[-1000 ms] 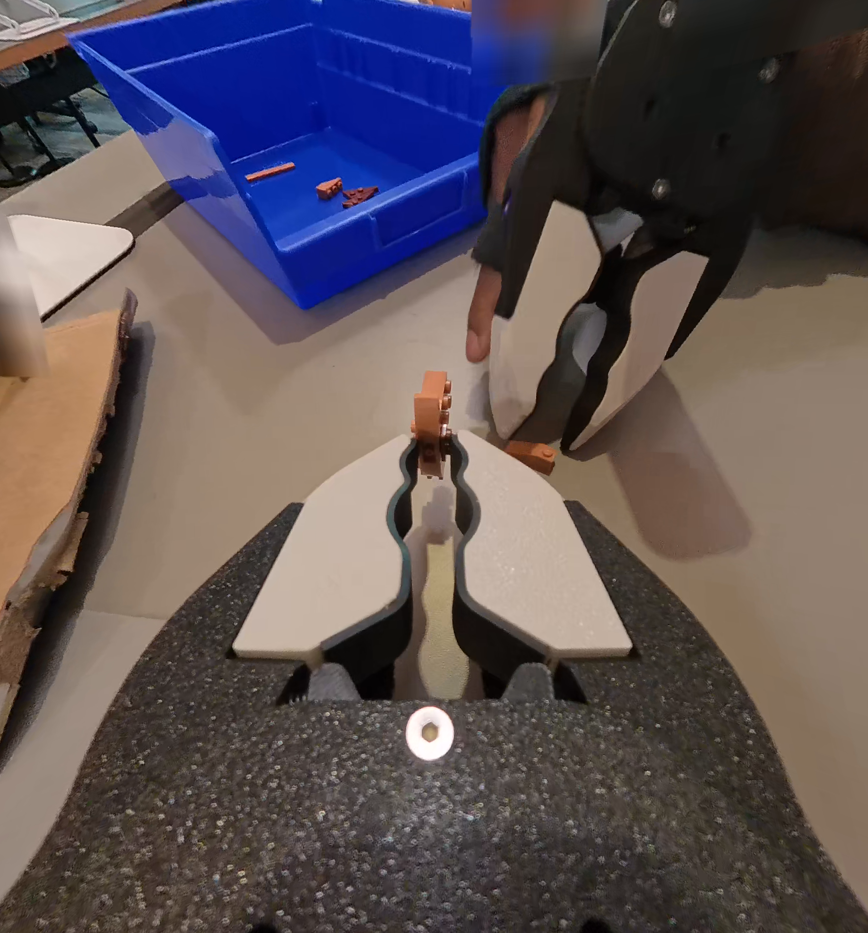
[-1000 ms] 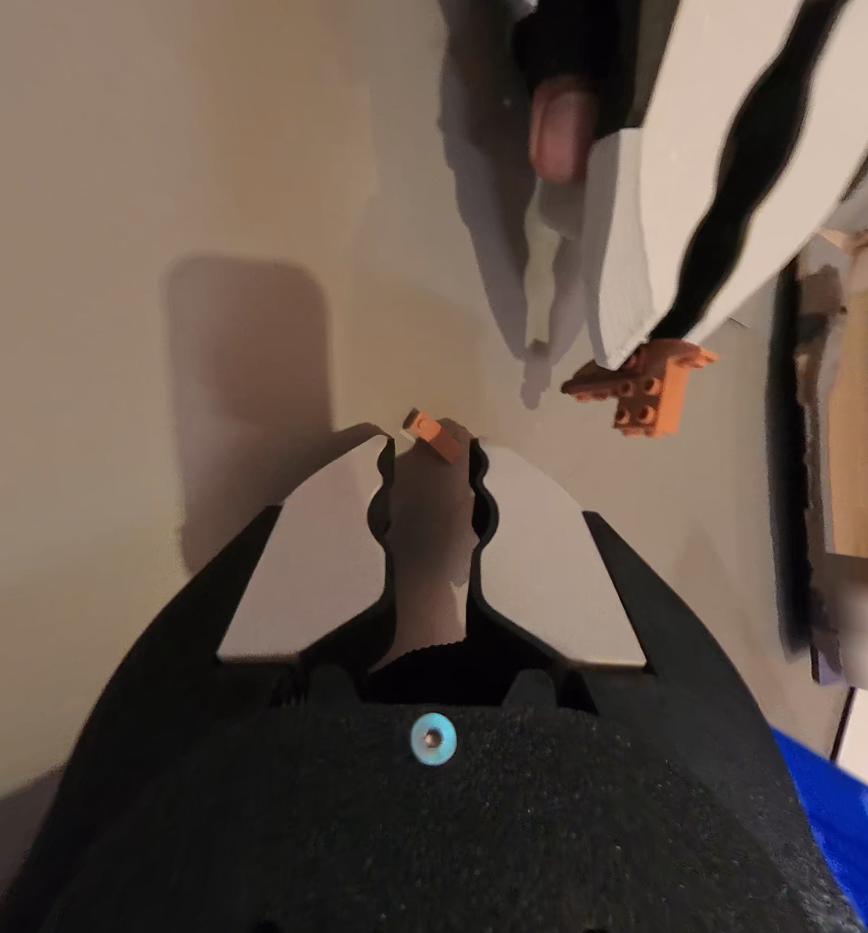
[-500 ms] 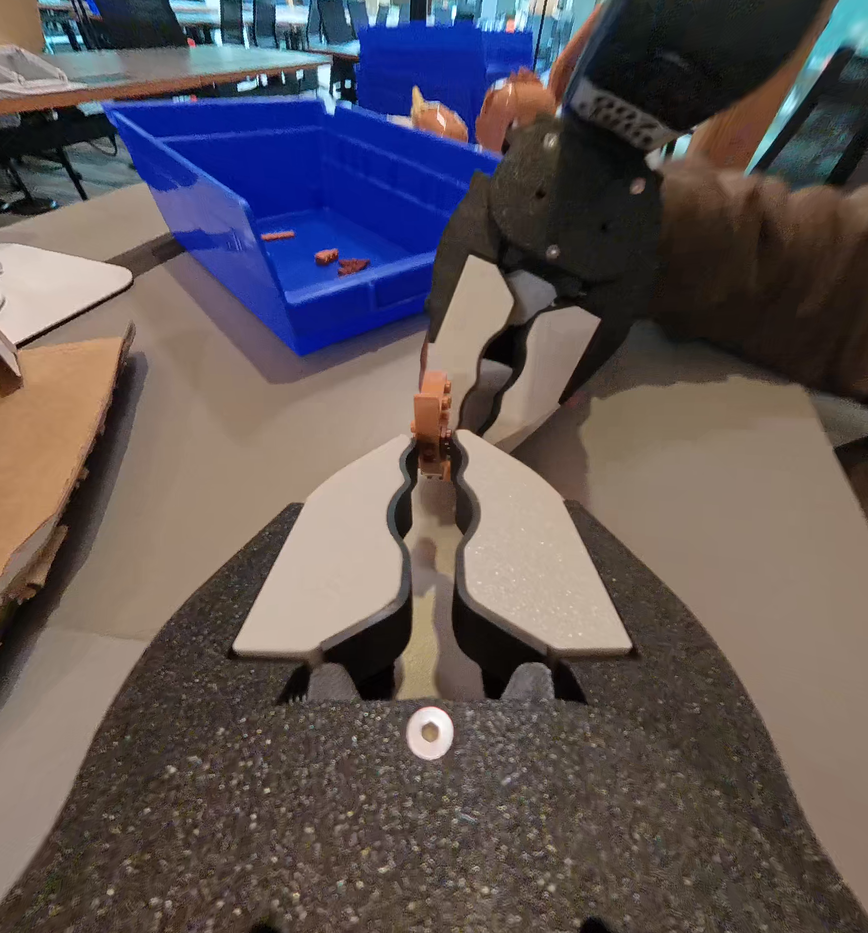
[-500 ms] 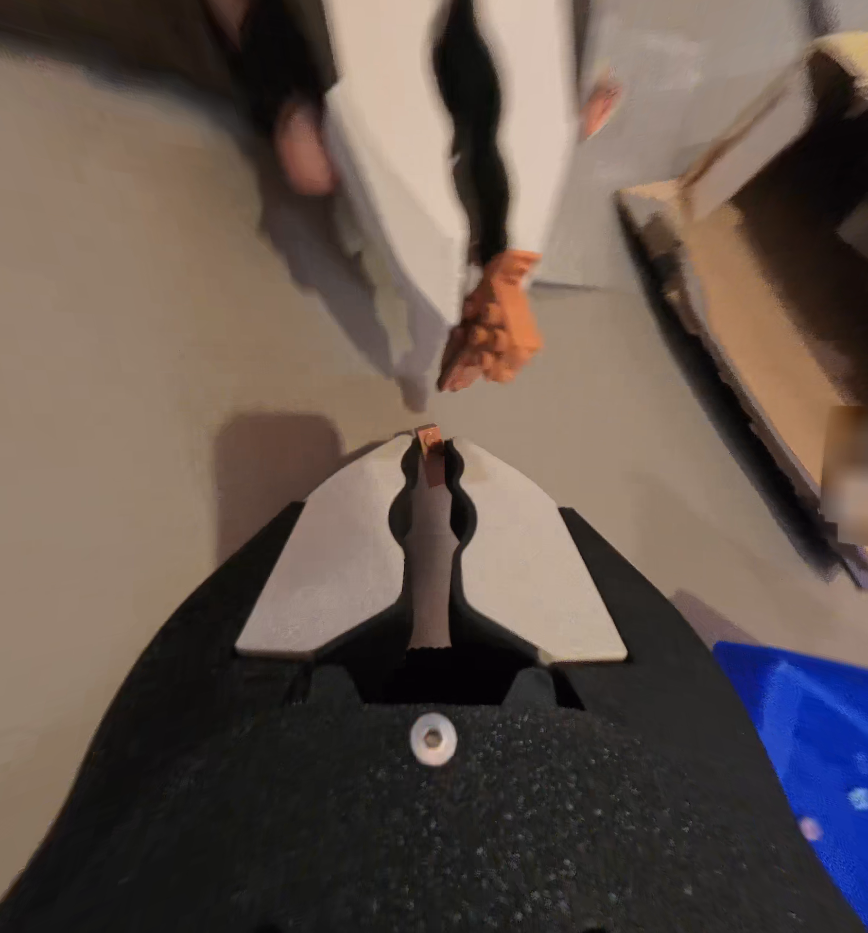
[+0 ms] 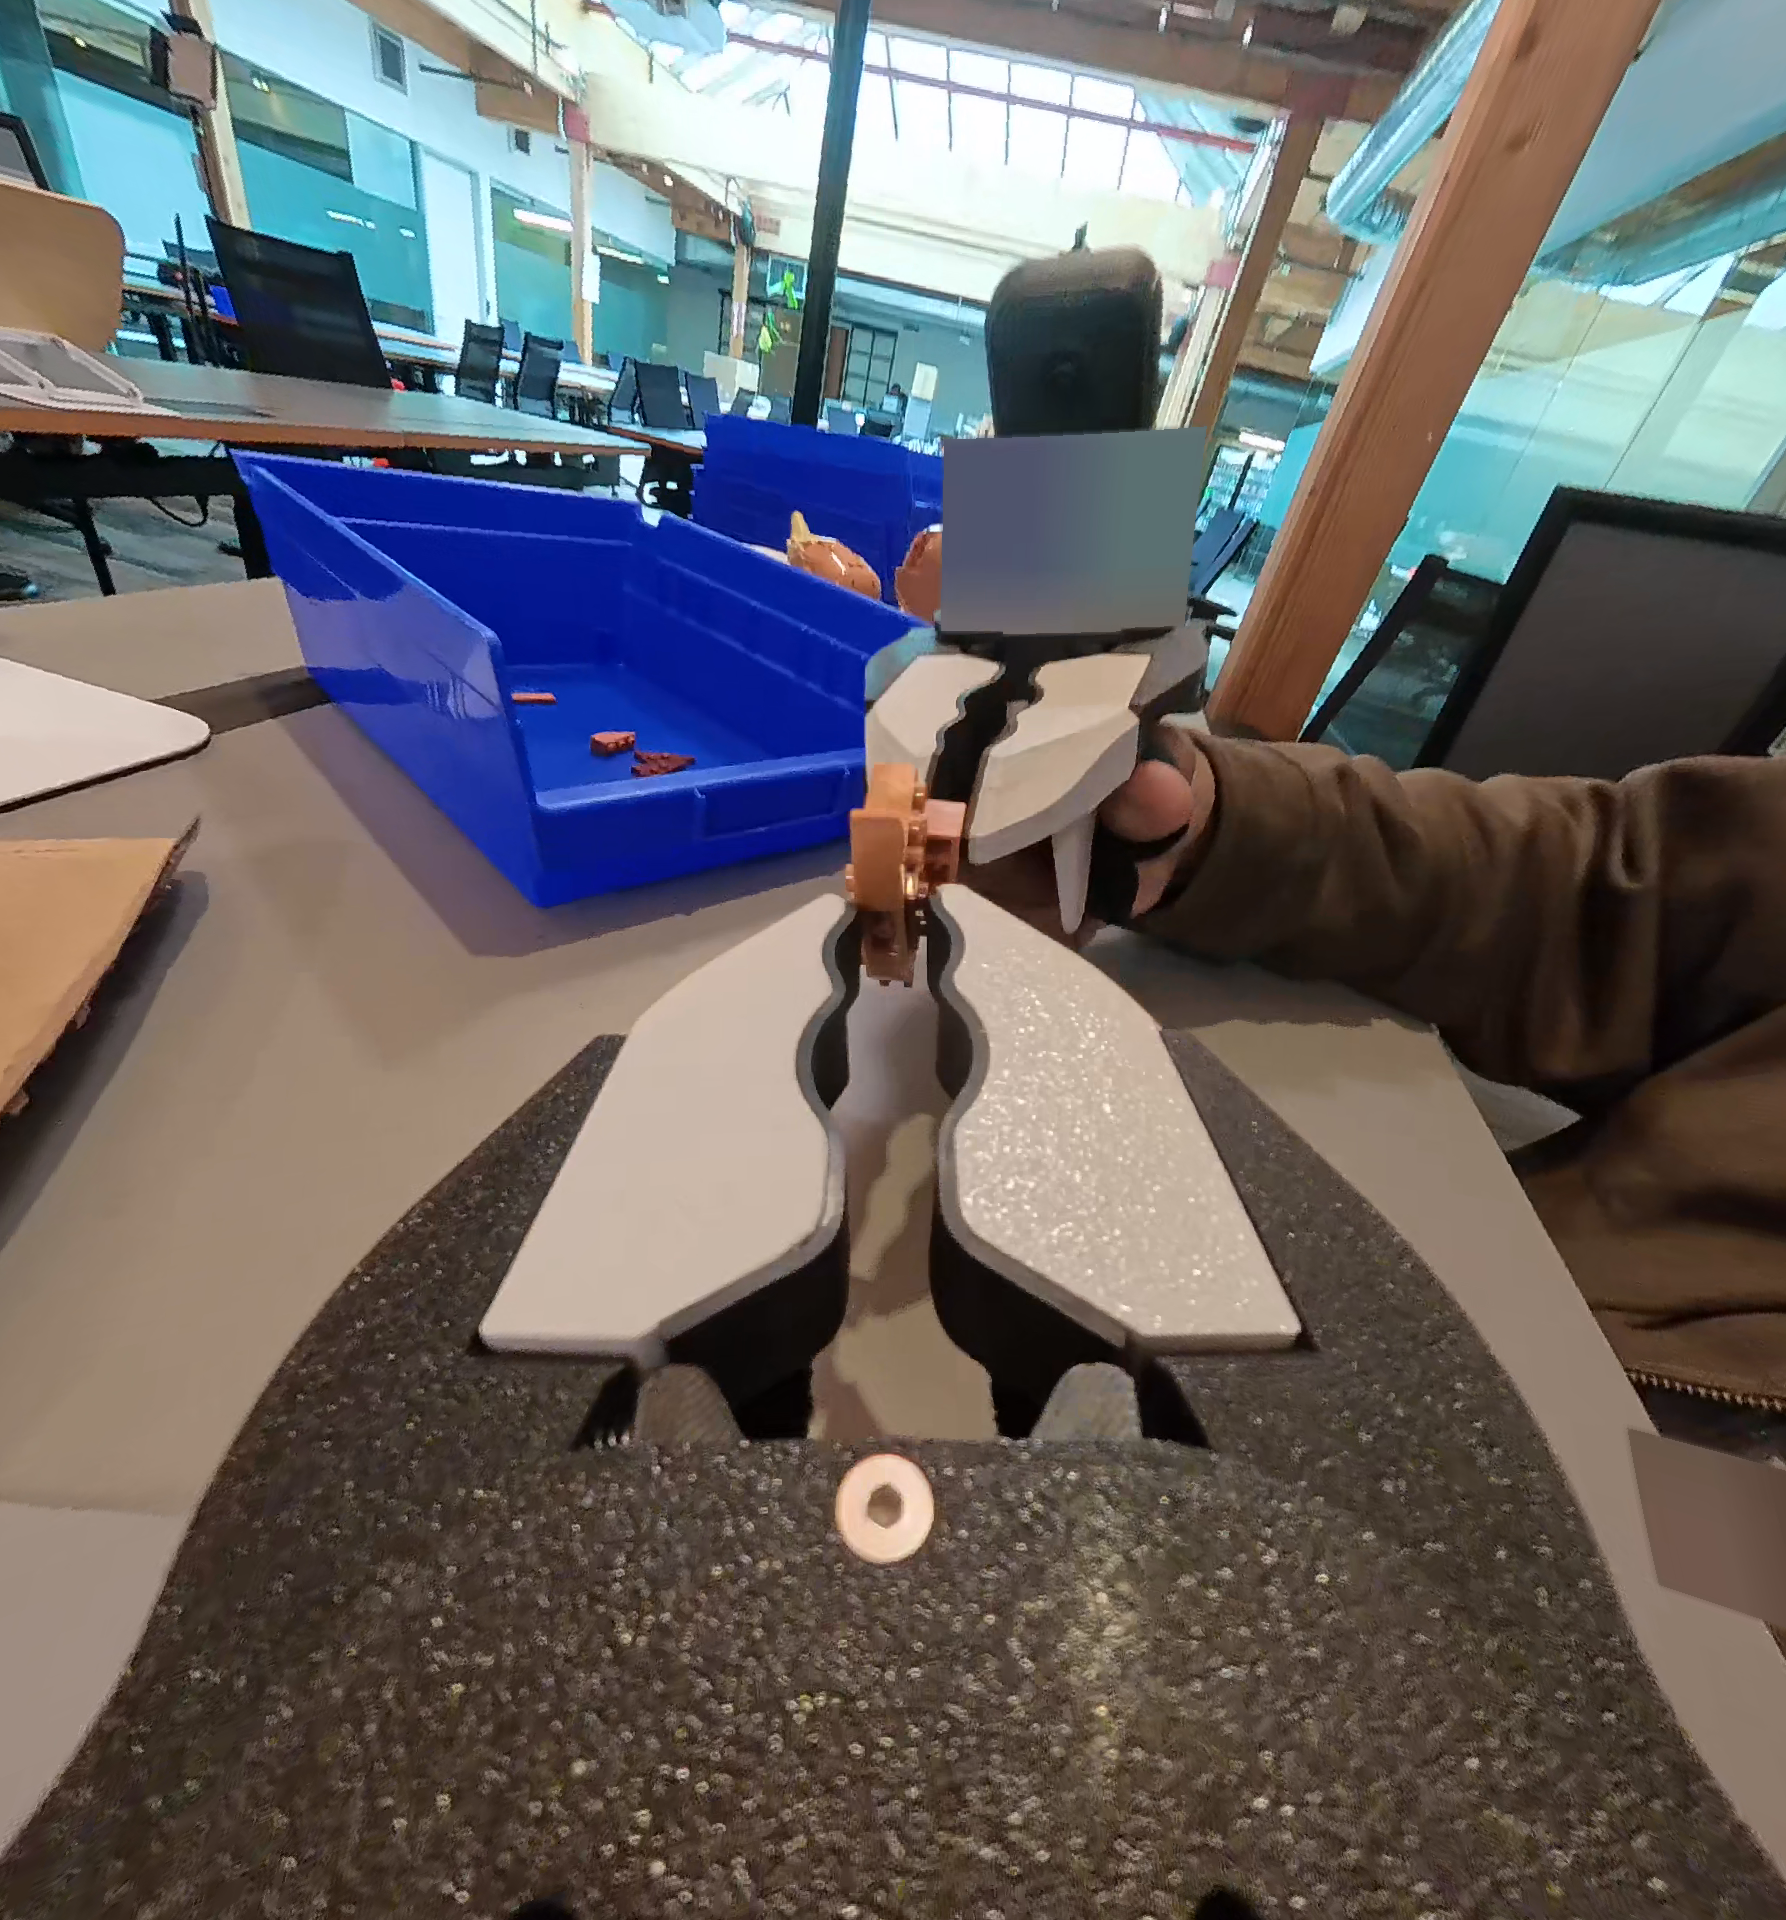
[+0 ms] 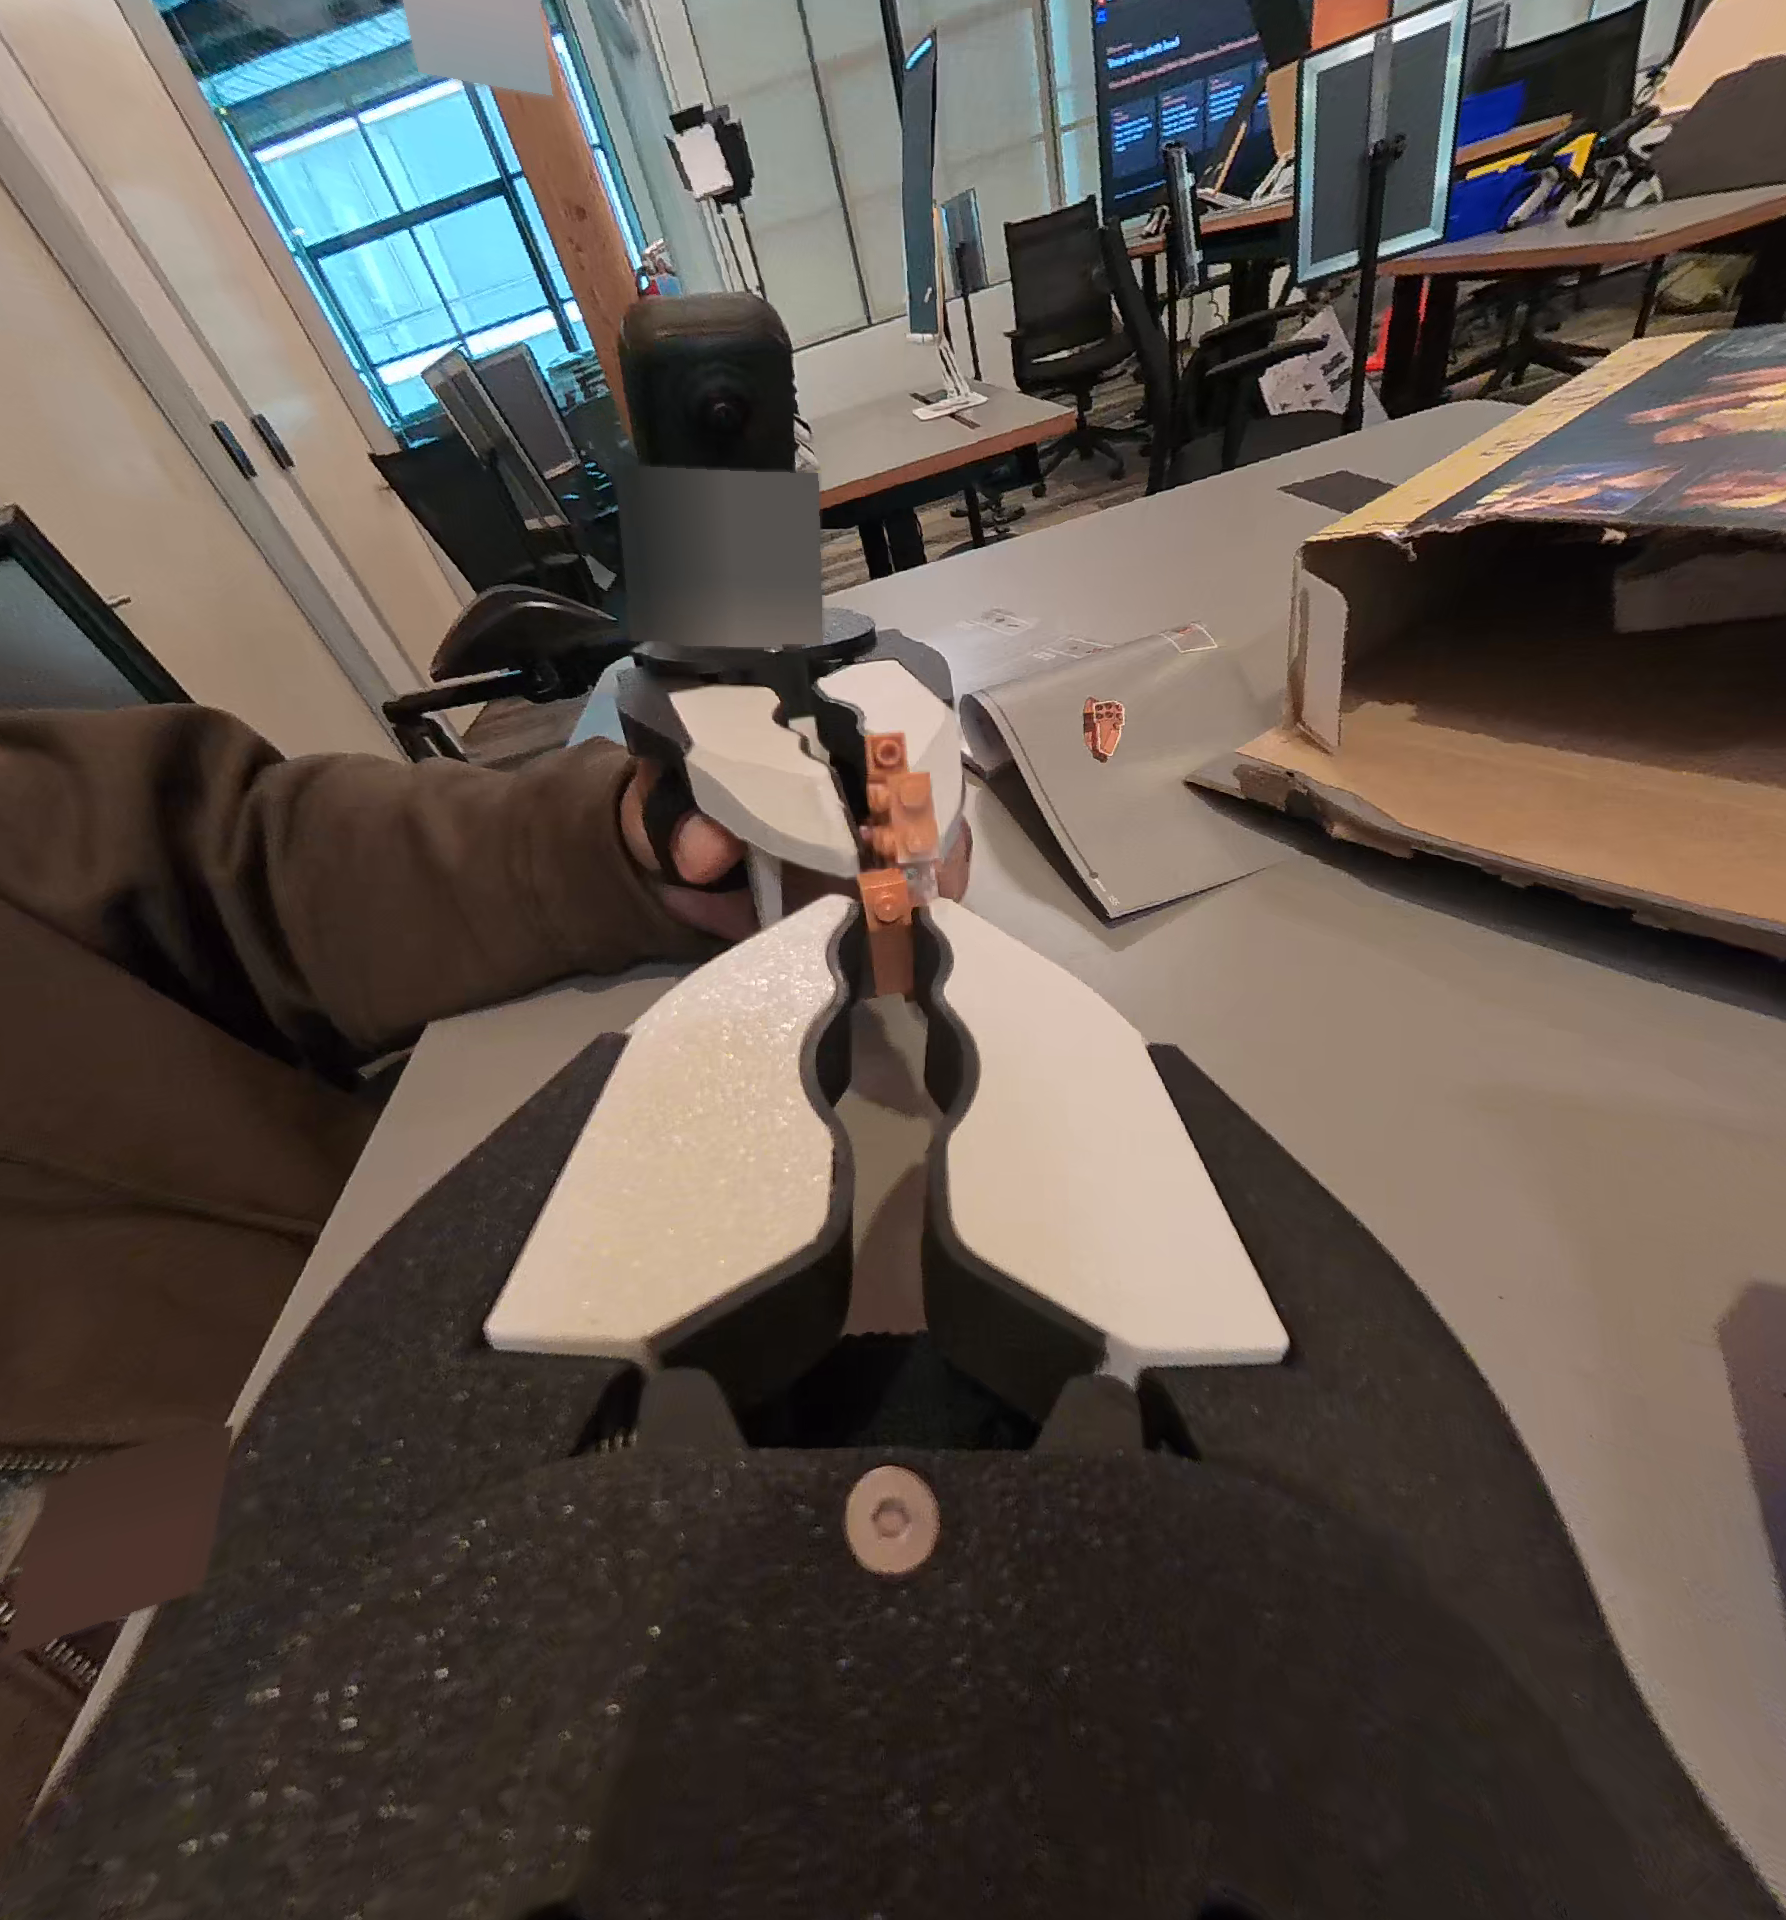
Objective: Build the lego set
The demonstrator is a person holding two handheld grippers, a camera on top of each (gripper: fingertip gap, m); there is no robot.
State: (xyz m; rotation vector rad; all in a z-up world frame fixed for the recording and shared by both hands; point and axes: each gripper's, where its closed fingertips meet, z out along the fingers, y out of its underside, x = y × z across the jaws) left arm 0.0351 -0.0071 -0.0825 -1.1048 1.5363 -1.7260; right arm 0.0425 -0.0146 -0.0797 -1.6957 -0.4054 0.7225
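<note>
Your left gripper (image 5: 887, 920) clamps a brown brick cluster (image 5: 884, 844), touching the small brown brick (image 6: 887, 914) pinched in your right gripper (image 6: 889, 930).

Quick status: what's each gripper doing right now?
Left gripper: shut on a small orange-brown brick assembly.
Right gripper: shut on a small orange plastic brick.

Two grippers (image 5: 887, 925) (image 6: 894, 930), one blue bin (image 5: 432, 665) holding three brown pieces (image 5: 614, 742), one cardboard box (image 6: 1554, 665).

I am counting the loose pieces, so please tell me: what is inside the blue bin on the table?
Inside the blue bin lie three small brown brick pieces on its floor. Its right corner is covered by the right gripper.
</note>
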